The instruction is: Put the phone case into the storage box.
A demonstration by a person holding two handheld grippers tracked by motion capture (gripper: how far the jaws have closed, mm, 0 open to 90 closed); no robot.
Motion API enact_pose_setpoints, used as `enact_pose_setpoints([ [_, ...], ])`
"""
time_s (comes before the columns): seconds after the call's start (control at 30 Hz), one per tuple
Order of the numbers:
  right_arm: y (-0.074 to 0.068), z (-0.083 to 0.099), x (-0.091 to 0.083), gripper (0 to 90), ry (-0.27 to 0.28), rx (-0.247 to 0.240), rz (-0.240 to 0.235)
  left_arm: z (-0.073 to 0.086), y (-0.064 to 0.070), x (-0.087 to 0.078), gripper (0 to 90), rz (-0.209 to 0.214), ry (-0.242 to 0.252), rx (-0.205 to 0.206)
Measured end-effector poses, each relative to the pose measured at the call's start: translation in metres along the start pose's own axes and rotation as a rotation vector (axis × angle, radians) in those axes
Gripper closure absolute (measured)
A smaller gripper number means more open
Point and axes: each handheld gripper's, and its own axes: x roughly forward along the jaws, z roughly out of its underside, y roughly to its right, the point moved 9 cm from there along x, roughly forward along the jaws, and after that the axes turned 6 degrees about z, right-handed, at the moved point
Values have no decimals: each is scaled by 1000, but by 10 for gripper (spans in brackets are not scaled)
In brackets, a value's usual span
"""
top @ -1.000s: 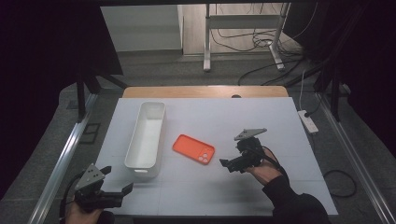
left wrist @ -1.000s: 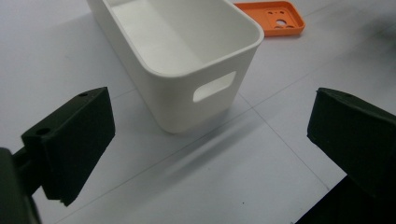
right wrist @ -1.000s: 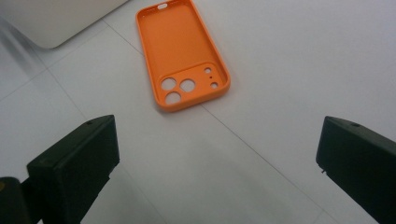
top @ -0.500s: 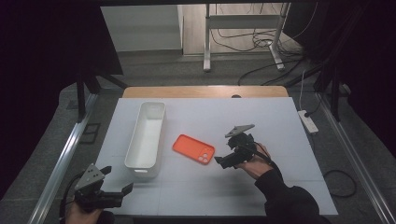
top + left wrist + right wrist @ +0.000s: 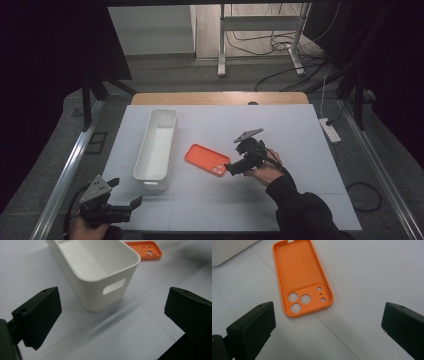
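Observation:
An orange phone case (image 5: pixel 207 159) lies flat on the white table, inner side up, camera holes at its near-right end (image 5: pixel 303 277). My right gripper (image 5: pixel 231 169) is open just to the right of that end, jaws spread wide with nothing between them (image 5: pixel 327 325). A long white bin (image 5: pixel 156 148) stands left of the case, empty, with a handle slot in its near end (image 5: pixel 100 267). My left gripper (image 5: pixel 131 205) rests open at the table's near-left corner, pointing at the bin's near end (image 5: pixel 112 322). The case's corner (image 5: pixel 146 249) peeks past the bin.
The white table (image 5: pixel 300 130) has a wooden strip along its far edge. A power strip (image 5: pixel 330 129) lies at the right edge. Metal rails run down both sides. Cables and a stand's legs (image 5: pixel 260 55) lie on the floor beyond.
My right gripper has moved left and a little toward the near side, closing in on the case's camera end. The left gripper has stayed put.

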Motion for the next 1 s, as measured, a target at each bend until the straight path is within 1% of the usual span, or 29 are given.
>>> enact_pose_setpoints([
  [0.2,-1,-3,5,0,-6,-4,-8,0,0,0,19,0,-1,1],
  [0.33,-3,-9,9,0,-4,-8,-11,0,0,0,19,0,0,0],
  [0.5,-7,-14,16,0,-9,-25,-15,0,0,0,20,2,1,-1],
  [0.7,-12,-19,22,44,-12,-36,-19,0,0,0,21,1,1,0],
  [0.83,-13,-22,24,105,-9,-53,-16,0,0,0,21,1,1,0],
  [0.93,-15,-24,25,204,-5,-75,-15,0,0,0,21,1,0,0],
  [1.0,-17,-24,26,296,-8,-82,-24,0,0,0,21,1,1,0],
])
